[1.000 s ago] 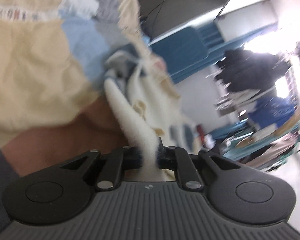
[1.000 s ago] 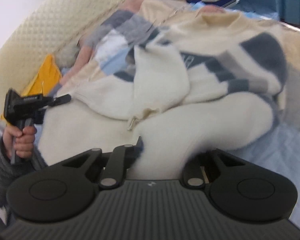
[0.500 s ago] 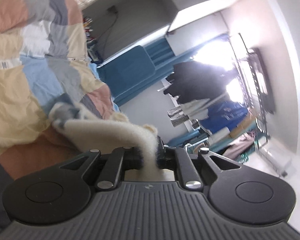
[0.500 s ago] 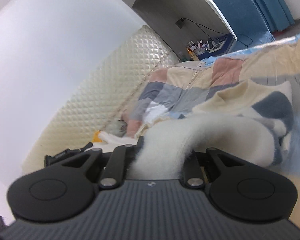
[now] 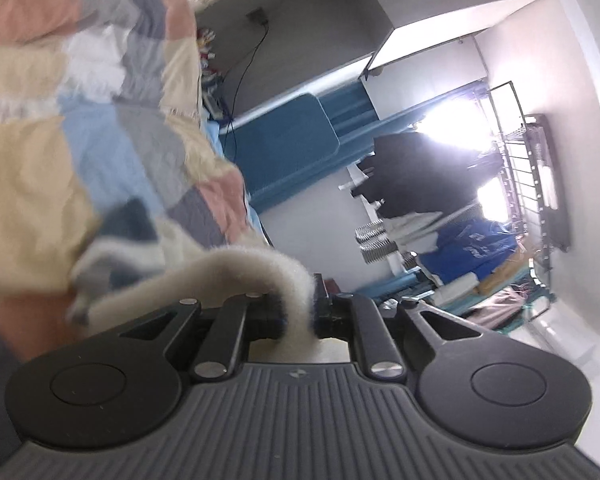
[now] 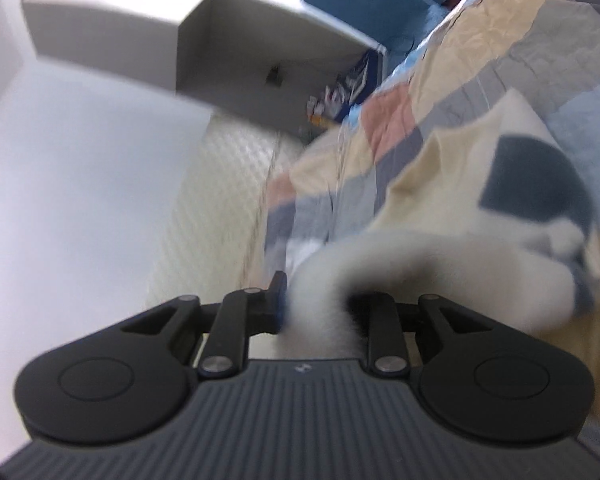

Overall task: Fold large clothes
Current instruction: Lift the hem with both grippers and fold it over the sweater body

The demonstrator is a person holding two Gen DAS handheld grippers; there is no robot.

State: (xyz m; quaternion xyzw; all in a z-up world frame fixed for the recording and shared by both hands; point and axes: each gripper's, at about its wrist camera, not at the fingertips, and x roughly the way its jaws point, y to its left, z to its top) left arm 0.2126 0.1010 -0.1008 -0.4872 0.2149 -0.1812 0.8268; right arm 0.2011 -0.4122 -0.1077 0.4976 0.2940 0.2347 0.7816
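Observation:
A cream fleece garment with dark blue and grey patches (image 5: pixel 204 276) rises off the patchwork bed quilt (image 5: pixel 40 168) in a taut band. My left gripper (image 5: pixel 300 312) is shut on its edge, the fabric pinched thin between the jaws. In the right wrist view the same garment (image 6: pixel 420 256) arches from the quilt (image 6: pixel 500 40) into my right gripper (image 6: pixel 320 312). Those jaws are opening, with a thick fold of fleece still filling the gap and touching the left finger (image 6: pixel 278 296). The right finger is hidden by the fleece.
A blue padded chair (image 5: pixel 284 148) stands beyond the bed's edge. Behind it a rack holds dark and blue clothes (image 5: pixel 420 176) by a bright window. A cream quilted headboard (image 6: pixel 220 200) and a grey wall cabinet (image 6: pixel 220 52) lie on the right gripper's left.
Both grippers have lifted the fleece off the quilt, pulling it into a band. The right wrist view has rolled sideways, and the left gripper no longer shows in it.

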